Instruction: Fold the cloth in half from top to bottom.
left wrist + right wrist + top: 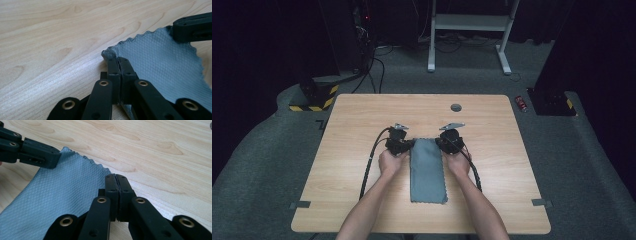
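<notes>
**Both grippers pinch the cloth's far corners**

The left gripper [408,145] has its jaws clamped on one far corner of the grey cloth [427,170], which lies mid-table [352,115]. The right gripper [439,143] is closed tight on the other far corner.

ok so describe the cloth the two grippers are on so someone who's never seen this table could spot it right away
On the light wooden table, look at the middle, just ahead of the person's hands. A grey-blue microfibre cloth lies there as a long folded strip running toward the person, its far corners pinched by the left gripper and right gripper. Its diamond weave and zigzag-cut edge set it apart from the bare wood.
</notes>
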A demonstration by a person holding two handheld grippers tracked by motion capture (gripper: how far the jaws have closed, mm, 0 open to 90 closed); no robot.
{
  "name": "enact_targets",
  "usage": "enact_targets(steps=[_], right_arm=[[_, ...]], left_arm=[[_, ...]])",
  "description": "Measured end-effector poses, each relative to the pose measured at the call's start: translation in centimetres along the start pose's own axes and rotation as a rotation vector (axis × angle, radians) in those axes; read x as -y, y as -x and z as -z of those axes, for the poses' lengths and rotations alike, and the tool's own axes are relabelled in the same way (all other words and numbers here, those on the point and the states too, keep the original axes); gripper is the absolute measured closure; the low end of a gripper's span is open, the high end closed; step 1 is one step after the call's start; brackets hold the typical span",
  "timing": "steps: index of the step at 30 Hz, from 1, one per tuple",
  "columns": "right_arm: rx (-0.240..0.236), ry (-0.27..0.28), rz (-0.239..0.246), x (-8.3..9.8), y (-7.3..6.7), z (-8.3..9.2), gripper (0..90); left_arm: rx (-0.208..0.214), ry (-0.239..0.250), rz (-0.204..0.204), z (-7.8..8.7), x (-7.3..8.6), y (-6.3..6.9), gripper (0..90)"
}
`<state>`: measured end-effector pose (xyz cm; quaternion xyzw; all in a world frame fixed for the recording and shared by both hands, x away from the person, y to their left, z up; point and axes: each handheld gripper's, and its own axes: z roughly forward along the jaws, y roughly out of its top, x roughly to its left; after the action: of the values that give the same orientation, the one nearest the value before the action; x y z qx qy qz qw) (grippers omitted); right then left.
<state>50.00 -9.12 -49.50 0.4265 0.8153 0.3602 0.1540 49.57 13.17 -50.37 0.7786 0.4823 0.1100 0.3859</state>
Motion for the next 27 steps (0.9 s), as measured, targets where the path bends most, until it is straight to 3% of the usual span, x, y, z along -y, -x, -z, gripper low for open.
enact_targets(steps=[8, 10, 11, 14, 16, 20, 22, 27], right_arm=[[-0.009, 0.027, 0.003, -0.6, 0.1, 1.2, 89.1], [-0.011, 0.029, 0.007, -1.0, 0.1, 1.4, 89.2], [-0.014, 0.037, 0.014, -1.3, 0.0, 1.7, 89.3], [-0.005, 0.054, 0.030, -1.7, -0.3, 2.2, 89.4], [-0.004, 0.057, 0.022, -1.8, 0.0, 2.3, 89.4], [-0.001, 0.050, 0.016, -2.2, 0.3, 2.5, 89.4], [0.008, 0.068, 0.020, -2.7, 0.4, 2.8, 89.4], [0.014, 0.085, 0.020, -3.5, 0.4, 3.4, 89.4]], left_arm=[[0.041, 0.052, 0.003, 1.6, -0.5, -0.4, 88.9], [0.047, 0.048, 0.023, 1.5, -0.5, -0.6, 88.9], [0.040, 0.029, 0.000, 1.4, -0.7, -0.6, 88.9], [0.036, 0.043, -0.017, 1.9, -1.4, -0.4, 88.9], [0.052, 0.060, 0.003, 2.2, -1.8, -0.5, 89.0], [0.048, 0.050, -0.018, 2.2, -2.5, -0.4, 89.1], [0.051, 0.061, -0.011, 2.2, -2.9, -0.4, 89.1], [0.026, 0.103, -0.041, 3.3, -3.9, -0.1, 89.1]])
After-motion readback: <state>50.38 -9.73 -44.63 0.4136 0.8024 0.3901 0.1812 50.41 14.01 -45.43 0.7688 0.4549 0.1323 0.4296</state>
